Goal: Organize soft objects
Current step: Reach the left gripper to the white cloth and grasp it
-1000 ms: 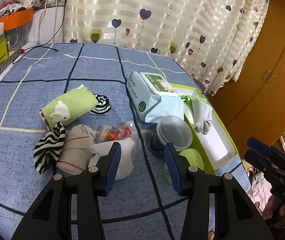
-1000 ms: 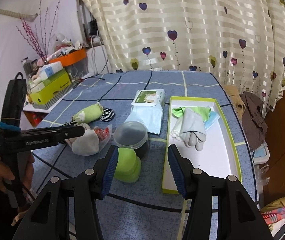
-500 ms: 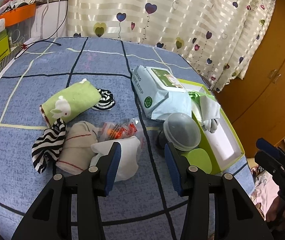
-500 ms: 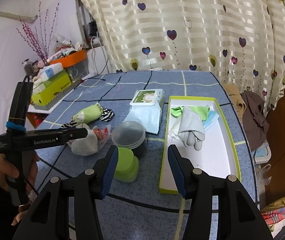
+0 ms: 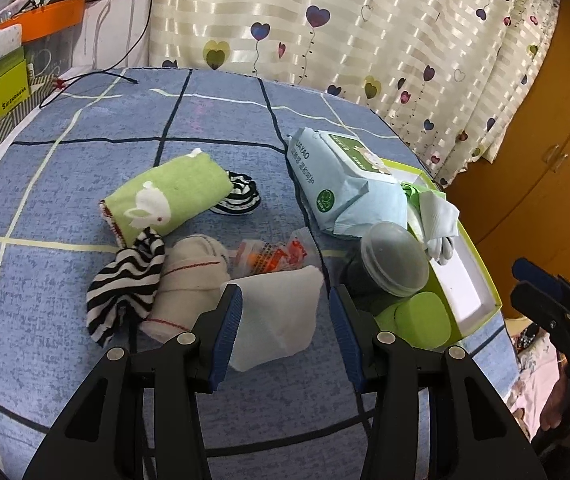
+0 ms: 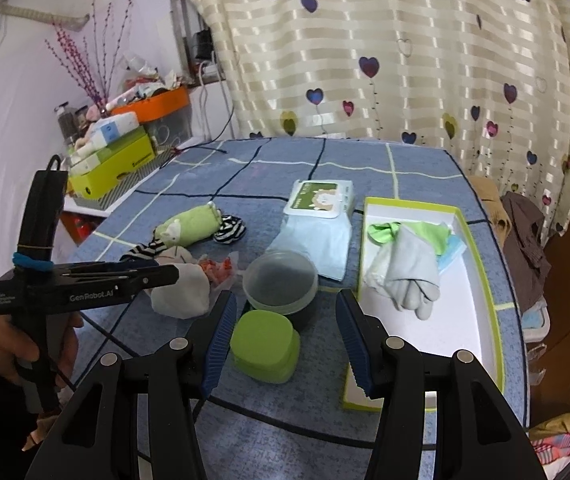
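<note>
My left gripper is open, its fingers on either side of a white folded cloth, also seen in the right wrist view. Beside it lie a cream sock, a striped sock, a green rabbit towel roll and another striped sock. The green-rimmed white tray holds a grey glove, green cloth and a blue mask. My right gripper is open and empty above a green container.
A wet-wipes pack, a lidded dark tub and a snack packet lie on the blue checked table. Boxes and an orange bin stand at the left. A heart-patterned curtain hangs behind.
My left gripper has moved forward and down until its fingers straddle the white cloth. The right gripper has hardly moved.
</note>
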The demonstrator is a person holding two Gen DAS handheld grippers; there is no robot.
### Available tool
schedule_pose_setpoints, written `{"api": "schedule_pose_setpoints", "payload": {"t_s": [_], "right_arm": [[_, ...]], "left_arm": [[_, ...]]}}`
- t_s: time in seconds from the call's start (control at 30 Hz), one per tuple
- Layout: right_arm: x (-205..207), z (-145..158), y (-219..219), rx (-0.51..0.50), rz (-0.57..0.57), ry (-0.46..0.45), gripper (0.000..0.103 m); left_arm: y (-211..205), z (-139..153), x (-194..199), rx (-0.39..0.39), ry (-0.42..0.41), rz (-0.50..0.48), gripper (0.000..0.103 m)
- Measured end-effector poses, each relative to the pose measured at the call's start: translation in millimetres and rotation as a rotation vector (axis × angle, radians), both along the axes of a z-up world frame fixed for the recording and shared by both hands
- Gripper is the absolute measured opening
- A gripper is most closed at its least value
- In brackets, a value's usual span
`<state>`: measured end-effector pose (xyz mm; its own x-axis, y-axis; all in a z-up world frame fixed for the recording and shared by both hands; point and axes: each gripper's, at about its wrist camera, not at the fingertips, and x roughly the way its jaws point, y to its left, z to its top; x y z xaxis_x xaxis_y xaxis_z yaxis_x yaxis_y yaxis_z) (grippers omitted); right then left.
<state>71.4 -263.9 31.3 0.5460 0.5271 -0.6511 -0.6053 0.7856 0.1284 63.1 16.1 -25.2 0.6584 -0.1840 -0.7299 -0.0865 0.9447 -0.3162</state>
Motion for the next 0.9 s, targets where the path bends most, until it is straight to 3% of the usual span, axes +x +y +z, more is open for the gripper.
{"api": "schedule_pose_setpoints", "payload": {"t_s": [0.33, 0.43, 0.53, 0.9], "right_arm": [[7, -4, 31, -0.025, 0.072, 0.006, 0.051], [7, -5, 35, -0.031, 0.079, 0.007, 0.051], [7, -6, 37, -0.034, 0.081, 0.009, 0.051], [4, -7, 42, -0.039, 0.089, 0.006, 0.051]], "left_arm": [[4, -7, -2, 0.035, -0.009, -0.020, 0.047], [-2, -7, -1, 0.048, -0.019, -0.049, 0.052], [-12, -14, 4, 0.066, 0.002, -0.090, 0.052], [-22, -32, 18, 0.105, 0.047, -0.072, 0.050]]}}
